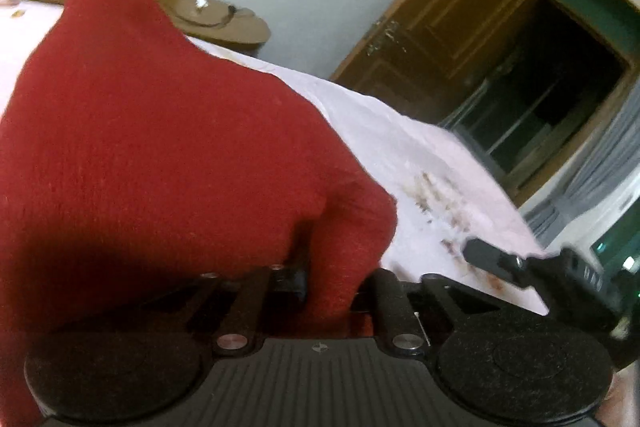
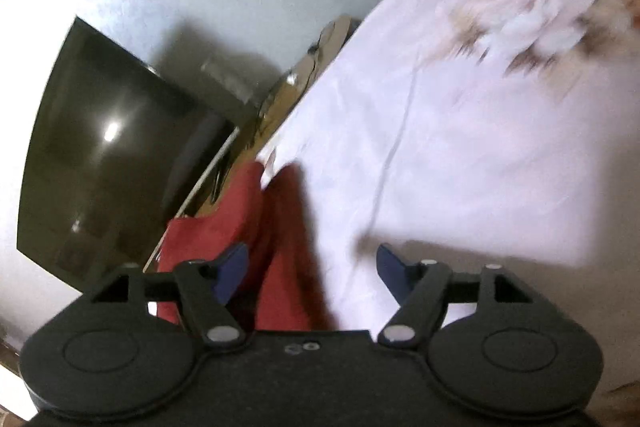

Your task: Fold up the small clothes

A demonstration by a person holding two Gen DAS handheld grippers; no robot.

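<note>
A red knitted garment point(image 1: 152, 131) is draped over my left gripper point(image 1: 340, 279) and fills the left half of the left wrist view. A fold of it is bunched between the two black fingers, whose tips and pads are hidden, so the grip is unclear. Beneath lies a white bed sheet point(image 1: 384, 147) with a brown print. In the right wrist view my right gripper point(image 2: 312, 267) is open, its blue pads point(image 2: 232, 267) wide apart and pressing on nothing. The red garment point(image 2: 280, 235) lies below and between them, towards the left pad. A finger point(image 1: 484, 259) of the right gripper shows at the right of the left wrist view.
The white sheet point(image 2: 460, 155) stretches away to the right. A dark television screen point(image 2: 108, 147) stands against the pale wall beyond the bed's edge. A wooden side table point(image 1: 224, 19), a brown door point(image 1: 452, 27) and a curtained window point(image 1: 600, 163) lie past the bed.
</note>
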